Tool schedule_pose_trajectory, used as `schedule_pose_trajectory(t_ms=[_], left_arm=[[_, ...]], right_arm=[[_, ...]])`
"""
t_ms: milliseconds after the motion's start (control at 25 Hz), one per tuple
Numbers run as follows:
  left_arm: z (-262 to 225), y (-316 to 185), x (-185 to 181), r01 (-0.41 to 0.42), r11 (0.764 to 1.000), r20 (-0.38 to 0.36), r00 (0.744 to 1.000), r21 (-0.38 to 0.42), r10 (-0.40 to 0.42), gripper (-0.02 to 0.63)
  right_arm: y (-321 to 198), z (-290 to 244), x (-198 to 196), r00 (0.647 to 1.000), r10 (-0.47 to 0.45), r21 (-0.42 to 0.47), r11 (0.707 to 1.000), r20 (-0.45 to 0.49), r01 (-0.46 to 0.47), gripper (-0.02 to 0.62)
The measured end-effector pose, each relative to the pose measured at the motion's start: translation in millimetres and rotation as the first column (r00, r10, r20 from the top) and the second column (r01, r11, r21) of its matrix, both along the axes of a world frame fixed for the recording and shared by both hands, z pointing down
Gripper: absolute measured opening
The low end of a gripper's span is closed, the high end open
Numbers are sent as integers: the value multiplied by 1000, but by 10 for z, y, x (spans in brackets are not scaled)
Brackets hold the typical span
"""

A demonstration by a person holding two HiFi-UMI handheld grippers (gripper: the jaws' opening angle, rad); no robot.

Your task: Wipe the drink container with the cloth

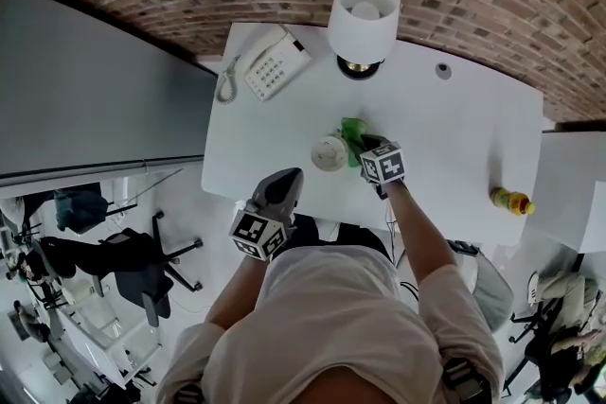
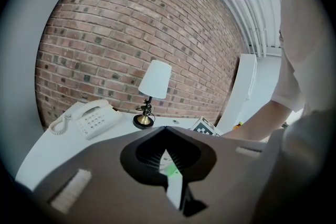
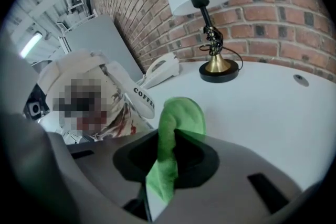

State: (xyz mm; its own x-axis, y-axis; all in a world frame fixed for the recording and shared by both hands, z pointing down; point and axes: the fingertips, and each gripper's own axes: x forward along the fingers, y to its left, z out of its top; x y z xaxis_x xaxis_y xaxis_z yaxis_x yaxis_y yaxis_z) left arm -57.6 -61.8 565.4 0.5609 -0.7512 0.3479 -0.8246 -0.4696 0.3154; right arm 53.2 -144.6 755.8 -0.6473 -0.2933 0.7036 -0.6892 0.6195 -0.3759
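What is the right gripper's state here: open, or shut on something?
Shut on the green cloth. The right gripper view shows the right gripper pinching it, a bunched loop sticking out past the jaws.

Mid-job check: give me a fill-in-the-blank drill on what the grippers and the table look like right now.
The right gripper has its jaws shut on a crumpled ____ cloth.
The white-lidded paper coffee cup stands on the white table, just ____ of that cloth in the head view.
The left gripper, jaws shut, holds ____.
Missing words: green; left; nothing.
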Motion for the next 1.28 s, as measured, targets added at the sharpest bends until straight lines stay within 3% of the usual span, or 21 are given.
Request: schedule_pose_trajectory(t_ms=[440,840,1280], left_arm=[[1,-15,-12,2,1000,5,1000,3,-2,6],[-17,-16,2,-4,1000,5,1000,10,3,6],[-83,-3,100,-28,999,-19,999,22,28,6]], right_arm=[[60,-31,-162,993,-15,-89,996,114,25,69],[97,-317,-166,970,-69,-80,993,232,90,69],[132,-816,-74,915,-131,-43,986,381,160,69]])
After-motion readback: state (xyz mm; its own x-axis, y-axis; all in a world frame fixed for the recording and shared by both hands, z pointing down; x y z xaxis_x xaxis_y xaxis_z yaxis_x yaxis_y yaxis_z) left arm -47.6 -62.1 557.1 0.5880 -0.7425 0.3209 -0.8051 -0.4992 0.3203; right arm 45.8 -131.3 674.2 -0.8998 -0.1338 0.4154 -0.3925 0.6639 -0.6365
